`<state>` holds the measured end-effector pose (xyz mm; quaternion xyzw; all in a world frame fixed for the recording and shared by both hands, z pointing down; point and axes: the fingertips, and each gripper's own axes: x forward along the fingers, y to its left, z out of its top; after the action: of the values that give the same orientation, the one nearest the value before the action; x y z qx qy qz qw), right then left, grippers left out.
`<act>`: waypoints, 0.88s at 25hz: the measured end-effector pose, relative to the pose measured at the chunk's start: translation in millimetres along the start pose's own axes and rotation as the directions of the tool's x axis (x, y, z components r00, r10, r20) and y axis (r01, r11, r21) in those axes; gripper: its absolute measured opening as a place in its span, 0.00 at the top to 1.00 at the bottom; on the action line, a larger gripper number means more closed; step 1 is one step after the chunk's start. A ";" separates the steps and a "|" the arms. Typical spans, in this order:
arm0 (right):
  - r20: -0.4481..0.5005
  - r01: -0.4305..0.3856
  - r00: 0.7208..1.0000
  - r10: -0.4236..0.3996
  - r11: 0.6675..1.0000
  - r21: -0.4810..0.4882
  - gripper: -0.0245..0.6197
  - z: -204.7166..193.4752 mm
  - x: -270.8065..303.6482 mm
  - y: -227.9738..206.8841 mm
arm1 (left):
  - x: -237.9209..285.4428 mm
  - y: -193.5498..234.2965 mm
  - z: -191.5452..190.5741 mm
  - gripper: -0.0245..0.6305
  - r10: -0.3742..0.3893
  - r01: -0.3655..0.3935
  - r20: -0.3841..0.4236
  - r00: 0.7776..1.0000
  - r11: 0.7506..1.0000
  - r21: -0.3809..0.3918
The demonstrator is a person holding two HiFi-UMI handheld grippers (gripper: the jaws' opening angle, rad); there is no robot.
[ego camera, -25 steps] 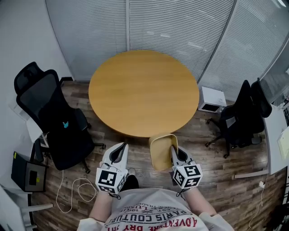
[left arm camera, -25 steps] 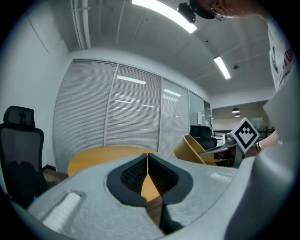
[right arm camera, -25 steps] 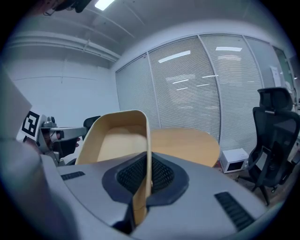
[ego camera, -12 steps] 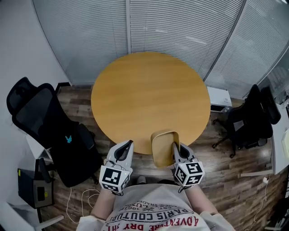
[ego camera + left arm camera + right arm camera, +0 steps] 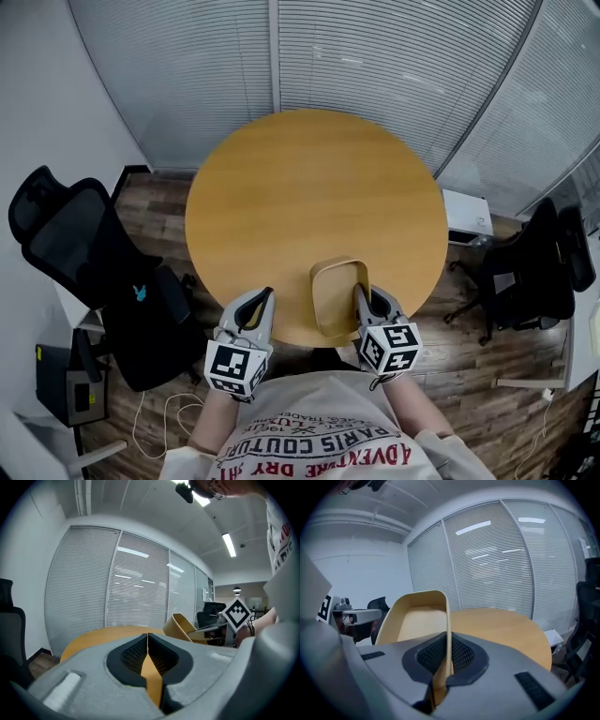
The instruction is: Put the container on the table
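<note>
Right hand-held gripper pinches one wall of the tan container, held over the near edge of the round worktop. The left hand-held gripper is pressed together on nothing. This looks like the carrying step; next, reach inward and lower it. Bare worktop lies ahead, and the office chairs stand well aside.

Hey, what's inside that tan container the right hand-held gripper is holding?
Nothing shows inside the tan, rounded-corner container: its inner walls look bare. The right hand-held gripper, shut on its rim, covers the nearest corner, so that part is unseen.
</note>
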<state>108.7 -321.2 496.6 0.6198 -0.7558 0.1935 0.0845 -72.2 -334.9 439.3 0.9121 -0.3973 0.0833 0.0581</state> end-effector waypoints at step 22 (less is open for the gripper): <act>-0.364 -0.004 0.931 0.026 0.998 0.061 0.95 -87.8 162.3 -124.1 | 148.8 26.6 -47.2 0.94 0.078 -0.090 -0.100 0.992 0.988 -0.123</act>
<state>183.9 -452.6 659.5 0.5694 -0.7258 0.3280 0.2034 3.1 -451.2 516.1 0.8839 -0.4368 0.1034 0.1316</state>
